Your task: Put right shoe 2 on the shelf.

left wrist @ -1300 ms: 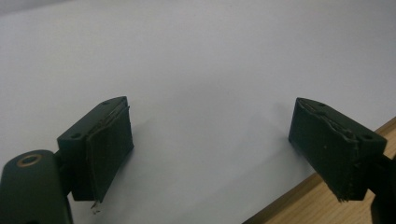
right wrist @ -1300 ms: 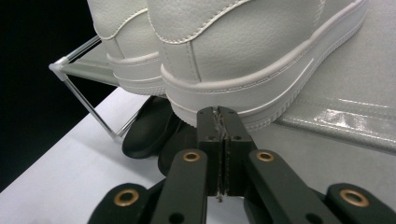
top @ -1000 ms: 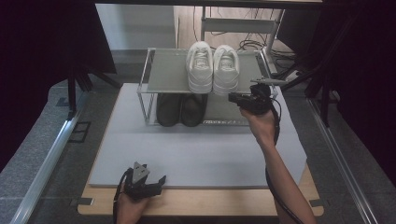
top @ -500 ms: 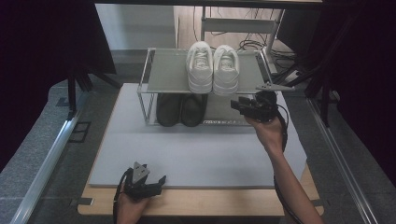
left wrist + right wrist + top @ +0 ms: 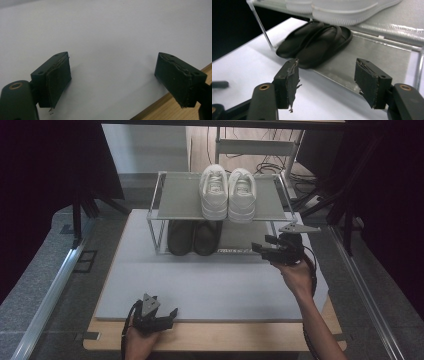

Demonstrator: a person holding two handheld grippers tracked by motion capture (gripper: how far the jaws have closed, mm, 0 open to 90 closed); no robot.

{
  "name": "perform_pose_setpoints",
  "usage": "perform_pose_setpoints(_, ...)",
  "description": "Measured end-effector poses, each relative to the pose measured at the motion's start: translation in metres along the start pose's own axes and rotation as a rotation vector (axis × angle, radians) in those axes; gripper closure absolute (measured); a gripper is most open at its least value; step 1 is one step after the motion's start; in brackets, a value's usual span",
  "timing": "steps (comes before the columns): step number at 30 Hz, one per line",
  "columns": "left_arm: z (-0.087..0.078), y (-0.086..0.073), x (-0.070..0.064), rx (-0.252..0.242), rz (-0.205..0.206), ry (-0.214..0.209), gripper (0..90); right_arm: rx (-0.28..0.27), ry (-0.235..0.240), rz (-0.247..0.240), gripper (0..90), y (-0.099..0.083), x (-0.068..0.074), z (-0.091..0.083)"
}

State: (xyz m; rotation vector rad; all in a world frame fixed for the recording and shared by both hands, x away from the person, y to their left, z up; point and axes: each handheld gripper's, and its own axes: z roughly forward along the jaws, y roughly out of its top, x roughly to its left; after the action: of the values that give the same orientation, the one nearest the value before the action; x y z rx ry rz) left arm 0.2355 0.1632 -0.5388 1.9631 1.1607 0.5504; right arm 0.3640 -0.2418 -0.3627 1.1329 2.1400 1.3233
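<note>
- I held the right gripper (image 5: 263, 248), fingers spread and empty, near the pair of black rubber slippers (image 5: 317, 46).
- Left gripper (image 5: 167, 316) fingers were spread on the surface.
- Risk: a finger could strike the metal shelf frame (image 5: 260, 23).

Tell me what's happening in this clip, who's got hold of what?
A person holds a gripper in each hand, and neither grips anything. The right gripper is open and empty at the right front of a two-tier shoe rack, aimed at the black slippers on the lower shelf. White sneakers sit on the top shelf. The left gripper rests open near the front edge of the grey mat.
</note>
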Motion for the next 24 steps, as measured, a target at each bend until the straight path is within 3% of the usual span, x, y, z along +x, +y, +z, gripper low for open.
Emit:
perform_pose_setpoints(8, 0.0, 0.0, 0.0, 0.0, 0.0, 0.001, 13.3, 0.008, 0.006, 0.0, 27.9, -0.02, 0.0, -0.007)
perform_pose_setpoints(14, 0.0, 0.0, 0.0, 0.0, 0.001, 0.001, 13.4, 0.029, -0.01, -0.07, 14.9, -0.044, -0.001, -0.01)
perform_pose_setpoints(24, 0.0, 0.0, -0.001, -0.003, -0.002, 0.002, 13.5, 0.079, -0.015, -0.072, 13.4, -0.081, -0.002, -0.014)
